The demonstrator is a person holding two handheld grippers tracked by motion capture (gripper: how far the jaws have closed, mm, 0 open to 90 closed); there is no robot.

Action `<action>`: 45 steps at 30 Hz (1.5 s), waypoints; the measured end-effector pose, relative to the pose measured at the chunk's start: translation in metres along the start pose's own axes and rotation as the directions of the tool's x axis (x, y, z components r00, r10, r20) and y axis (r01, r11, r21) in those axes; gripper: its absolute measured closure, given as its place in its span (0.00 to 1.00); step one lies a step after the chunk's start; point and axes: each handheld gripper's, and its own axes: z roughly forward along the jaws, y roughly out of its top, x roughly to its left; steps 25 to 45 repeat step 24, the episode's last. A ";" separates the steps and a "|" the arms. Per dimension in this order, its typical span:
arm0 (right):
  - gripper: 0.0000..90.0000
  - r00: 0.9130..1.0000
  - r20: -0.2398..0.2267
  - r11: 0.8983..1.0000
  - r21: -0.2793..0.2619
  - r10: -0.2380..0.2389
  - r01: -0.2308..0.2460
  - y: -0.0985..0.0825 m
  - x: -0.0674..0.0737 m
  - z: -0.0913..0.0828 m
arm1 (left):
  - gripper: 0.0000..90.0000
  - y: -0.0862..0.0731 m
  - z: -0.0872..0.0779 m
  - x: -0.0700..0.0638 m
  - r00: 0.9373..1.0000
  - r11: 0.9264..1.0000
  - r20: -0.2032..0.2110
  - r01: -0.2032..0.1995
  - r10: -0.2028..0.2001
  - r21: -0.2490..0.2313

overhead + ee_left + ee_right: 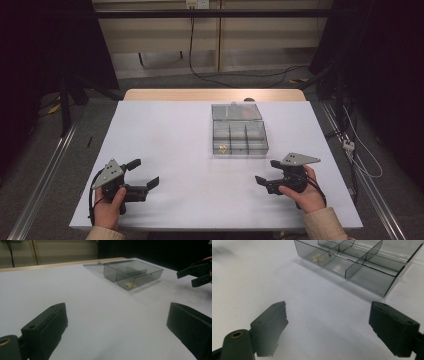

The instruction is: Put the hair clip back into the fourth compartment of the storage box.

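Observation:
A clear grey compartment box (pixel 239 136) sits on the white table (pixel 165 145), right of centre, with its lid folded flat behind it. A small yellow piece (pixel 223 148) lies in its front left compartment; the same yellow piece (pixel 129 284) (pixel 315 257) shows in both gripper views. My left gripper (pixel 146 173) rests near the front left of the table, open, nothing between its jaws. My right gripper (pixel 266 171) rests near the front right, just in front of the box (pixel 359 262), also open and holding nothing. The right gripper (pixel 197 273) appears at the far right of the left gripper view.
Wide bare tabletop lies between the two grippers and left of the box (pixel 132 271). A wooden strip (pixel 215 94) edges the table's far side. Cables (pixel 235 75) run over the floor behind, and metal rails (pixel 45 165) flank the table.

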 end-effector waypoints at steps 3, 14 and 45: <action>0.17 1.000 0.002 1.000 0.001 -0.001 0.001 -0.001 -0.001 -0.001 | 0.04 0.000 0.000 0.000 1.000 1.000 -0.001 0.001 -0.001 -0.001; 0.17 1.000 0.007 1.000 0.009 -0.004 0.004 -0.008 -0.001 -0.005 | 0.04 0.000 0.000 0.000 1.000 1.000 -0.003 0.002 -0.002 0.001; 0.17 1.000 0.012 1.000 0.009 0.001 -0.001 -0.011 -0.002 -0.005 | 0.04 0.000 0.000 0.001 1.000 1.000 0.000 0.001 -0.001 0.005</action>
